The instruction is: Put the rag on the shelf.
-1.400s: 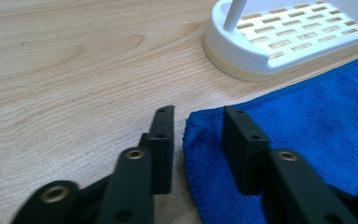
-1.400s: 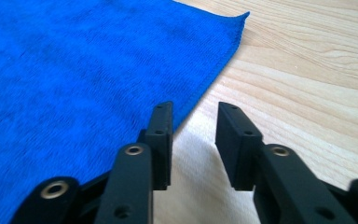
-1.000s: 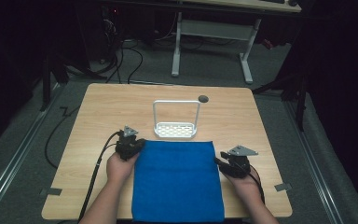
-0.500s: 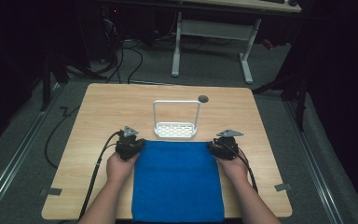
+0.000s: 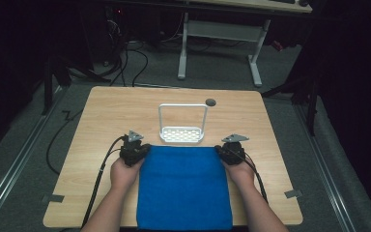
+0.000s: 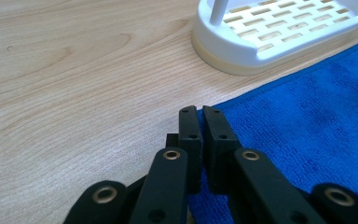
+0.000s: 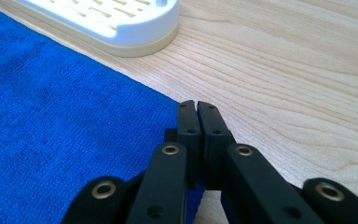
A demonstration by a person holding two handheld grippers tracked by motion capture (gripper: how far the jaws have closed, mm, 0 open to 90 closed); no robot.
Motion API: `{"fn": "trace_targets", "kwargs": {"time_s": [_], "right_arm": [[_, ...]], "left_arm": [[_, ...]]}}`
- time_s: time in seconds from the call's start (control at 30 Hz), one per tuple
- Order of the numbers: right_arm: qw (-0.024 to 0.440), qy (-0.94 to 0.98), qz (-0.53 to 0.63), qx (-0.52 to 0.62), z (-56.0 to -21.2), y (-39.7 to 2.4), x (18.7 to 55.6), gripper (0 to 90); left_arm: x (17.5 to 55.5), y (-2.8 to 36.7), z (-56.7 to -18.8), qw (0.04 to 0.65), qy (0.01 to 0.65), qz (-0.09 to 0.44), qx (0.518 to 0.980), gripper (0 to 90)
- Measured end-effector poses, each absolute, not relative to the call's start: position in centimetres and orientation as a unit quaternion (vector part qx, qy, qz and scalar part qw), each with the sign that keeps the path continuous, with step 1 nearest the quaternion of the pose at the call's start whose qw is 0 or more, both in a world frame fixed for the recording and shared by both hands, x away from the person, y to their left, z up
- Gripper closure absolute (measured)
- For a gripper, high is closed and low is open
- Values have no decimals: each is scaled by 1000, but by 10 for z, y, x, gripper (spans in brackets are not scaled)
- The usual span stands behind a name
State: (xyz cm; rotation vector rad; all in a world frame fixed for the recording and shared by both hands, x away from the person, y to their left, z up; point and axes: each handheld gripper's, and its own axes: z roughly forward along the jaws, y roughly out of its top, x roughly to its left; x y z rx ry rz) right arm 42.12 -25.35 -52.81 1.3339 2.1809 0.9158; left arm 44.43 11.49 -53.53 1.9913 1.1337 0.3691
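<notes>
L gripper (image 5: 136, 151) was pinched on far-left corner of flat blue terry towel (image 5: 183, 186); towel's long axis ran toward person. White slotted plastic rack (image 5: 182, 131) sat just beyond far edge. R gripper (image 5: 231, 151) had just closed, far-right corner between jaws.

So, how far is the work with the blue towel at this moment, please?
Done: the blue towel lies flat on the table, in front of the white rack. In hand: the left gripper and the right gripper are each shut on a far corner; the right jaws have just closed. Left, probably: lifting or folding it, not yet begun.
</notes>
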Motion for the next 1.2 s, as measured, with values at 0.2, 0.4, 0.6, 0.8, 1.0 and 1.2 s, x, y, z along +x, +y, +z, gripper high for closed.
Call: {"fn": "trace_targets", "kwargs": {"time_s": [0.2,0.4,0.6,0.8,1.0,1.2], "right_arm": [[221,765,372,476,-520,-254,410,895],[213,756,412,462,-516,-256,391,894],[221,750,432,449,-507,-257,384,894],[235,737,456,441,-491,-261,375,894],[250,727,474,429,-476,-261,369,894],[270,717,494,412,-459,-259,359,894]], "left_arm": [[443,116,-535,408,444,145,785,869],[428,116,-530,435,409,174,783,870],[416,119,-523,463,417,155,766,871],[403,122,-504,487,408,179,751,871],[395,130,-488,520,408,193,725,871],[386,135,-471,542,397,208,711,873]]}}
